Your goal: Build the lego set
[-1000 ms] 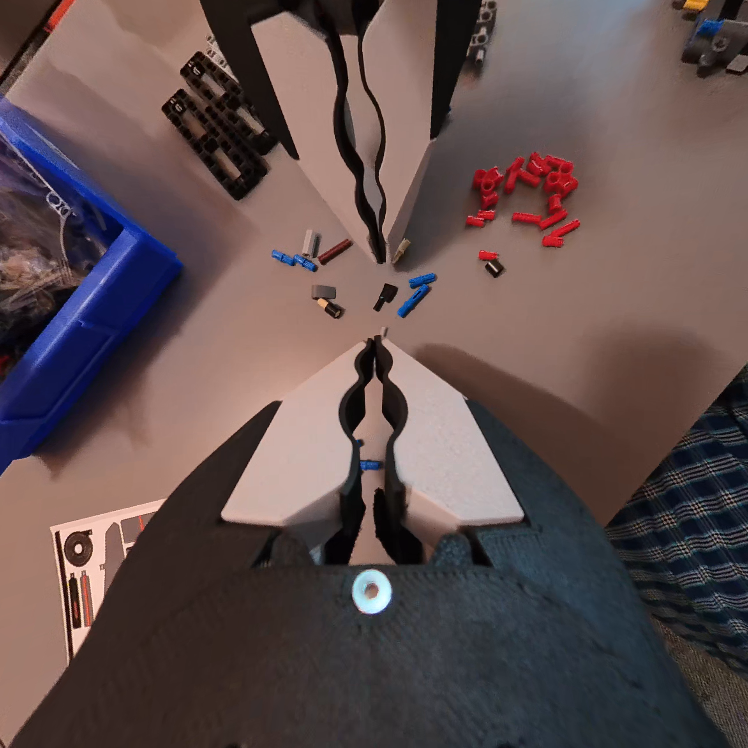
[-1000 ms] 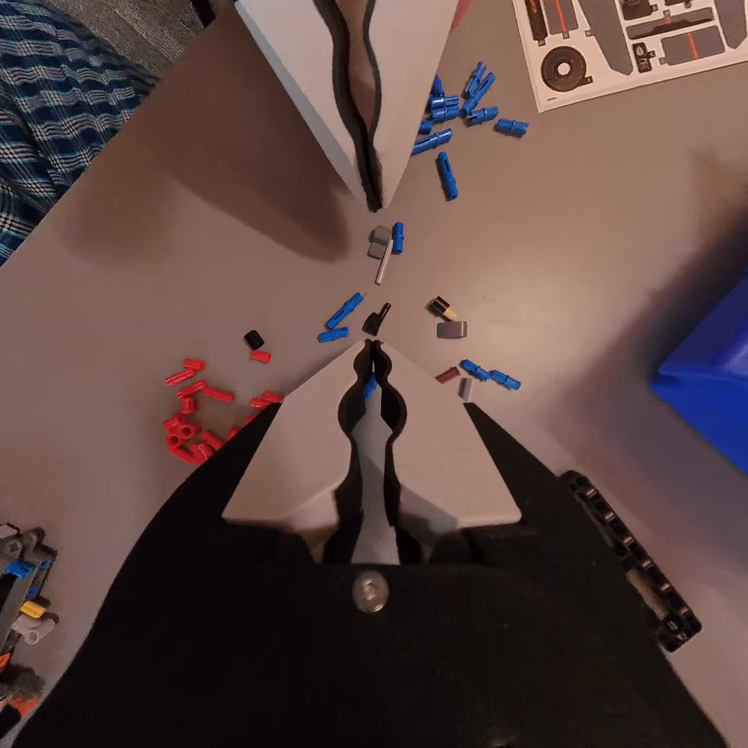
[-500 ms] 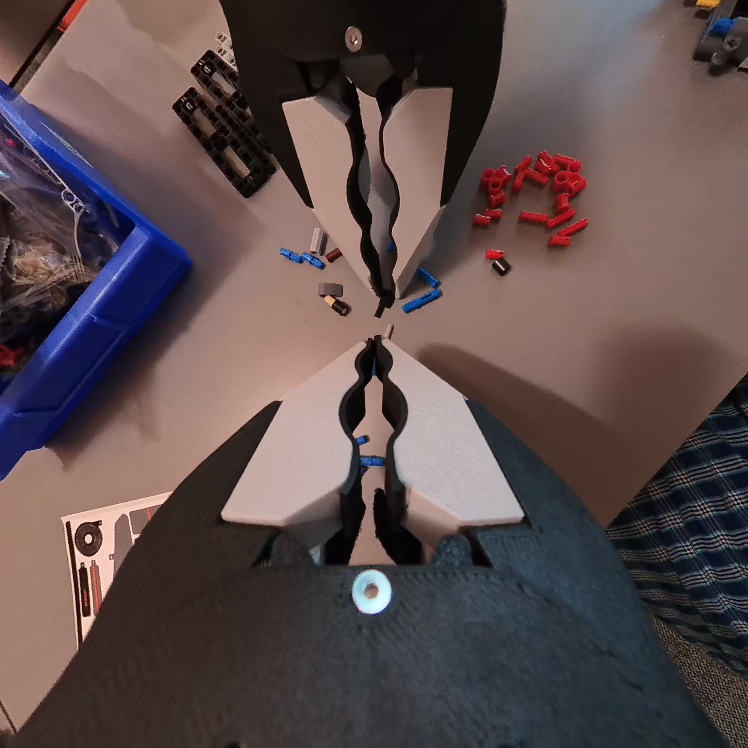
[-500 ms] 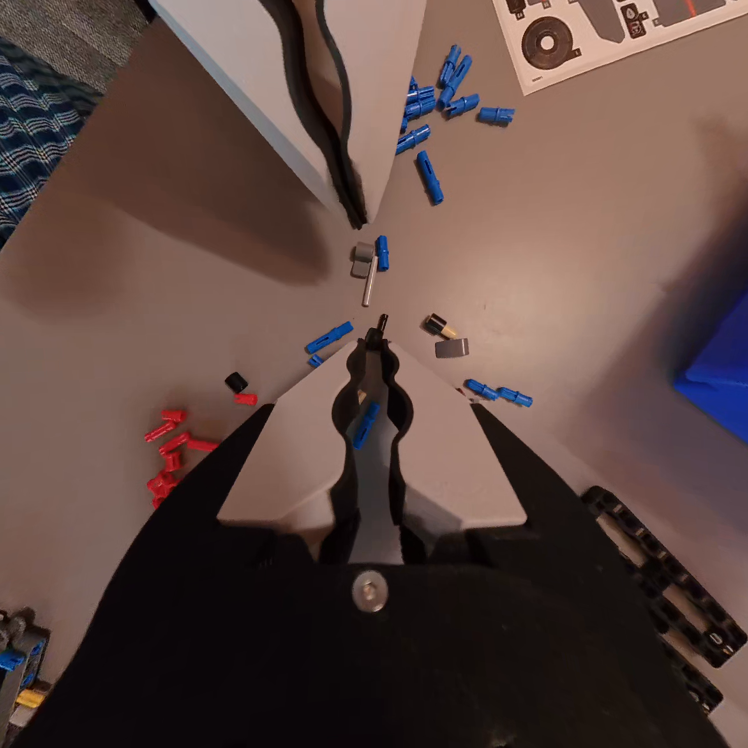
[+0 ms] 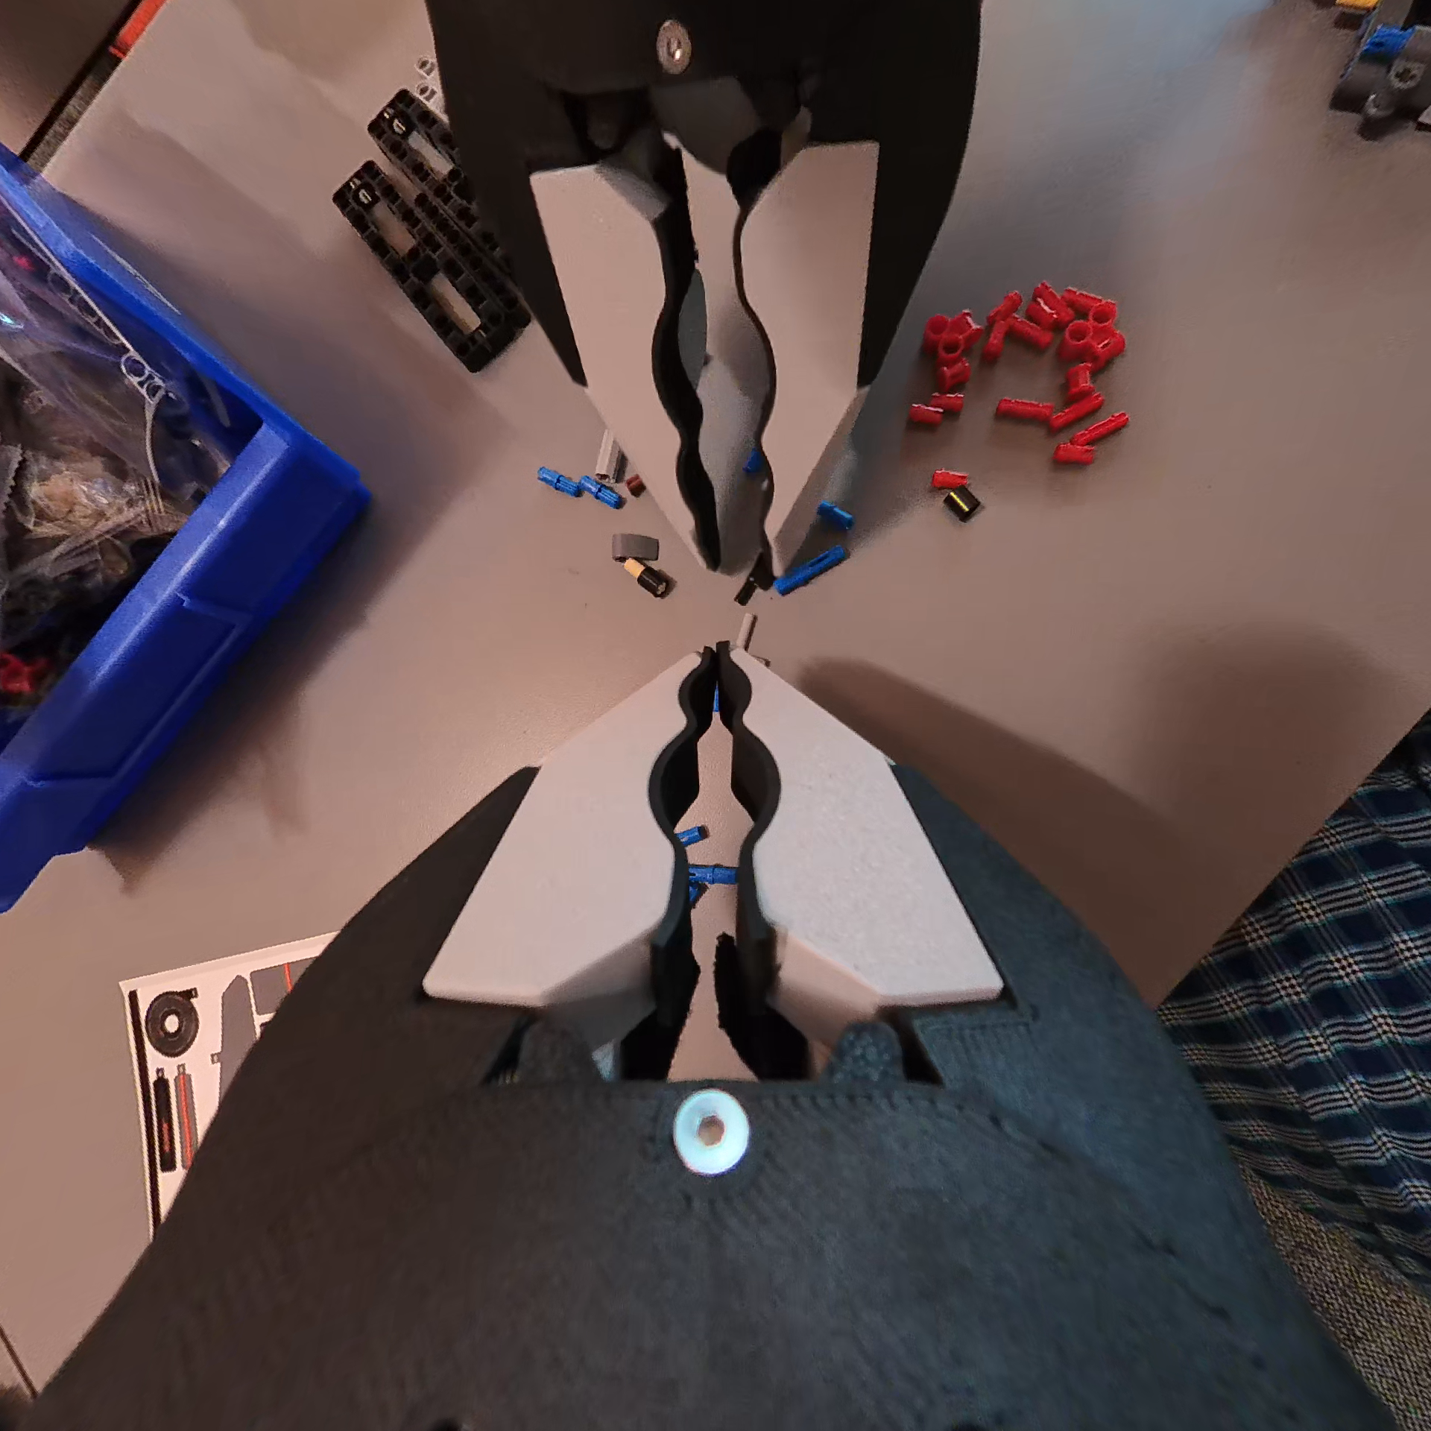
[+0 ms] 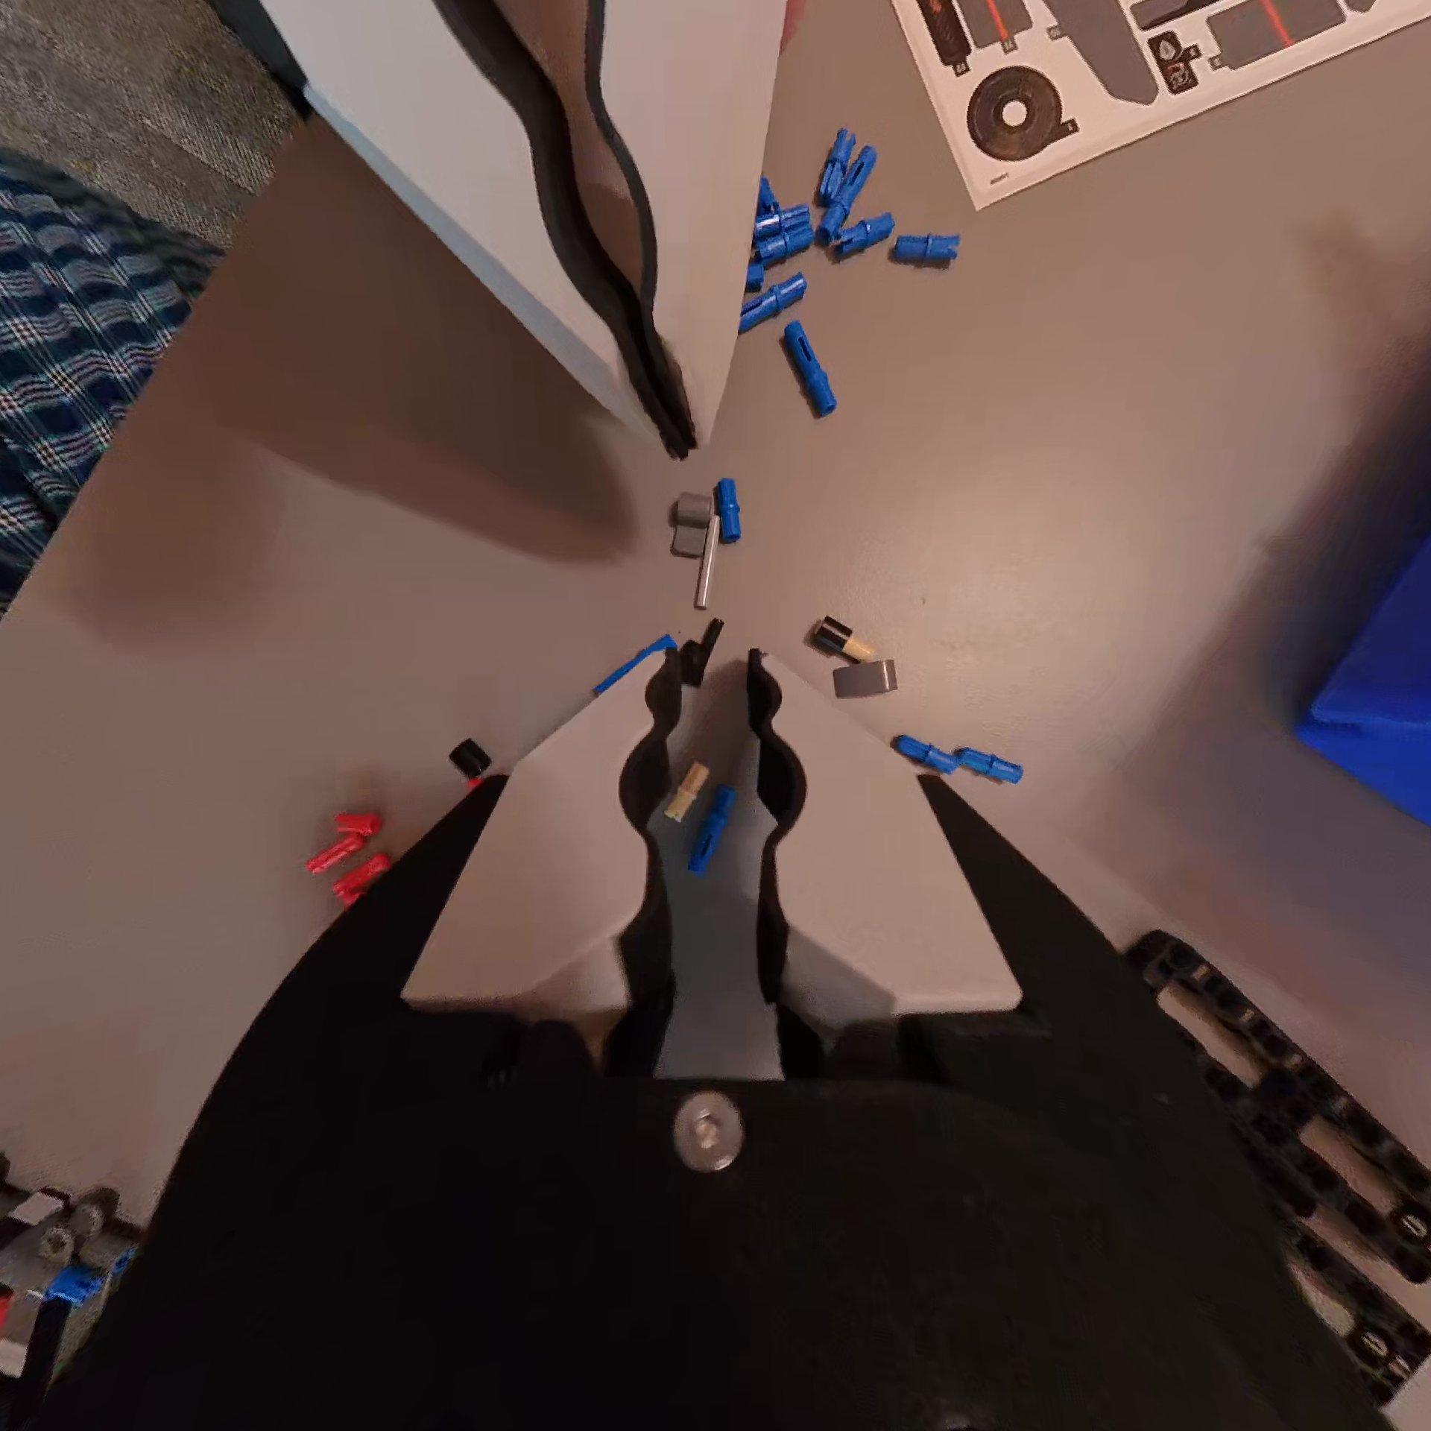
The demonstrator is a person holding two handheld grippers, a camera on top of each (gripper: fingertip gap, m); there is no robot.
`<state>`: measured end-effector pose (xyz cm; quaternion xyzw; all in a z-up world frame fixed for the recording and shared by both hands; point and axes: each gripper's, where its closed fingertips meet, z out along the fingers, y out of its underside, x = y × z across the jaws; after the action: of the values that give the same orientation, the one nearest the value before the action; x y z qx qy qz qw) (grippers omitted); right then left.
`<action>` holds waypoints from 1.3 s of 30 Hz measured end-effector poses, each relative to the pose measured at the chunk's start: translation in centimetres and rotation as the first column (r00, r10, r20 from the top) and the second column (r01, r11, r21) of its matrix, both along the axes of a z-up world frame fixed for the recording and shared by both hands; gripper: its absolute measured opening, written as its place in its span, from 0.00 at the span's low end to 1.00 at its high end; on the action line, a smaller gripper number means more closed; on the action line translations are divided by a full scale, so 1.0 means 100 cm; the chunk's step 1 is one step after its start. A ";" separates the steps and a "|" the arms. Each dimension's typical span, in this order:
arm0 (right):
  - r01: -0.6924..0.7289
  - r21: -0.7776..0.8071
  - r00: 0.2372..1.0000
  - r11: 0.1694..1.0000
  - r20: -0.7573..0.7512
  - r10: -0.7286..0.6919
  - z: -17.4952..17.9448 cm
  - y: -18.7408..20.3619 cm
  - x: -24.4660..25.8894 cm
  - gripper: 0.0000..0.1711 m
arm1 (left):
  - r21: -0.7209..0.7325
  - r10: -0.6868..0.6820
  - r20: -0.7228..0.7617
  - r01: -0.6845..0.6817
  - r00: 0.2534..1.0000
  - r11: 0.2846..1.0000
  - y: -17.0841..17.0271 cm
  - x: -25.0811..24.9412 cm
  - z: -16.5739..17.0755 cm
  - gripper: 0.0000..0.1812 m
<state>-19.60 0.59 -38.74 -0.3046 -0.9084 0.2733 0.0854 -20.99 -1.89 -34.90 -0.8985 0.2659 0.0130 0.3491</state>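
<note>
A small black connector [image 6: 703, 646] lies on the grey table [image 6: 1084, 503], touching the inner side of my right gripper's left fingertip [image 6: 672, 674]. My right gripper [image 6: 716, 660] is open by a narrow gap, low over the table. A tan pin [image 6: 688, 790] and a blue pin [image 6: 712, 828] show on the table between its fingers. My left gripper [image 5: 716, 652] is shut, with nothing seen in it. It faces the right gripper [image 5: 736, 561] tip to tip, with the black connector [image 5: 749, 586] between them.
A grey axle [image 6: 706, 569], a tan-and-black pin [image 6: 842, 641], a grey slope [image 6: 865, 679] and blue pins [image 6: 813, 224] lie around. There are also red pins [image 5: 1030, 364], a black frame [image 5: 434, 255], a blue bin [image 5: 155, 503], a sticker sheet [image 6: 1161, 85] and a partial build [image 5: 1386, 70]. It is some 20 cm from my right tips to the partial build [image 5: 1386, 70]. The right camera catches it too, in the right wrist view [image 6: 73, 1254].
My right gripper has moved forward toward the left gripper to reach the black connector, and its jaws have opened from nearly shut. The left gripper has stayed in place, shut.
</note>
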 end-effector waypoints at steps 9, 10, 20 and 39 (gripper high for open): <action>0.031 0.034 1.000 0.999 -0.002 -0.031 -0.005 -0.006 -0.008 0.00 | -0.004 0.006 0.001 -0.006 1.000 1.000 -0.001 -0.003 -0.001 0.00; 0.035 0.031 0.999 0.999 -0.001 -0.035 -0.005 -0.006 -0.008 0.00 | -0.004 0.006 0.001 -0.006 1.000 1.000 -0.001 -0.003 -0.001 0.00; 0.100 -0.064 0.995 0.993 0.010 -0.099 0.022 0.008 -0.002 0.00 | 0.009 -0.019 0.027 0.019 0.999 1.000 0.000 0.013 0.004 0.00; 0.218 -0.069 0.973 0.974 -0.062 -0.222 0.057 0.058 0.064 0.00 | -0.106 -0.019 0.048 0.024 0.999 0.994 0.013 0.088 -0.043 0.05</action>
<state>-13.19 6.41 -33.06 -0.3962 -0.8568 0.3003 0.1370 -12.16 -0.61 -39.18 -0.9130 0.2675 -0.0263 0.3068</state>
